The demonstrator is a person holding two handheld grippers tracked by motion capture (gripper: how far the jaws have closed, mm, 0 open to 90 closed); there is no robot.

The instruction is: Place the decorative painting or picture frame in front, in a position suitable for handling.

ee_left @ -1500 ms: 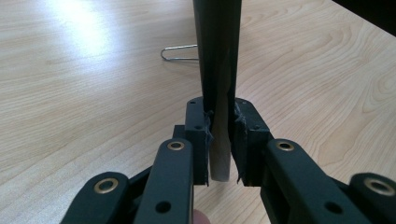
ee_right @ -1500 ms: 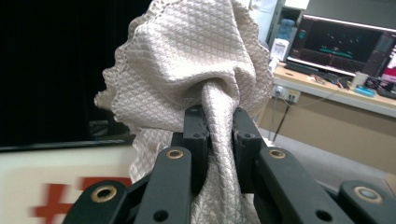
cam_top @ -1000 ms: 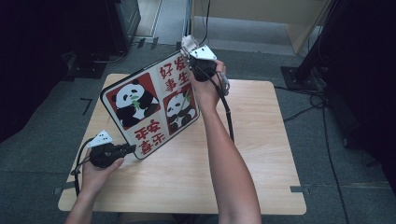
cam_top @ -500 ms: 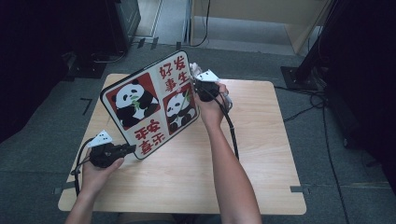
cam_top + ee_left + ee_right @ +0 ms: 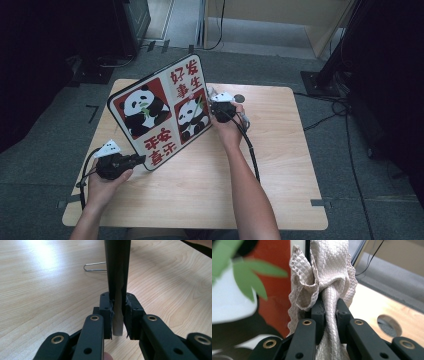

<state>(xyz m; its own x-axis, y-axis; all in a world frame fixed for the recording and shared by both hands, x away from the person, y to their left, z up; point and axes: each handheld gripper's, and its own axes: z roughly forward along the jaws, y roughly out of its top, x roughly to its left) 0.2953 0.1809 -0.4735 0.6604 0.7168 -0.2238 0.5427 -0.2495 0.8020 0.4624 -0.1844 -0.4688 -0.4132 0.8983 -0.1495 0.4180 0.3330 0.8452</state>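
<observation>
A flat board (image 5: 165,112) printed with two pandas and red characters stands tilted on the wooden table (image 5: 280,165). My left gripper (image 5: 136,160) is shut on its lower corner; in the left gripper view the board's dark edge (image 5: 117,267) runs up from between the jaws of the left gripper (image 5: 117,315). My right gripper (image 5: 216,108) is at the board's right edge, shut on a bunched beige quilted cloth (image 5: 329,265). In the right gripper view, the cloth held by the right gripper (image 5: 329,308) presses against the board's red face (image 5: 274,277).
A thin metal wire loop (image 5: 93,266) lies on the table behind the board. A round hole (image 5: 239,98) sits in the tabletop near the far edge. Dark equipment and cables (image 5: 330,100) surround the table on the grey floor.
My right gripper has slid with the cloth from the board's top corner down along its right edge toward the person. The left gripper and board have stayed still.
</observation>
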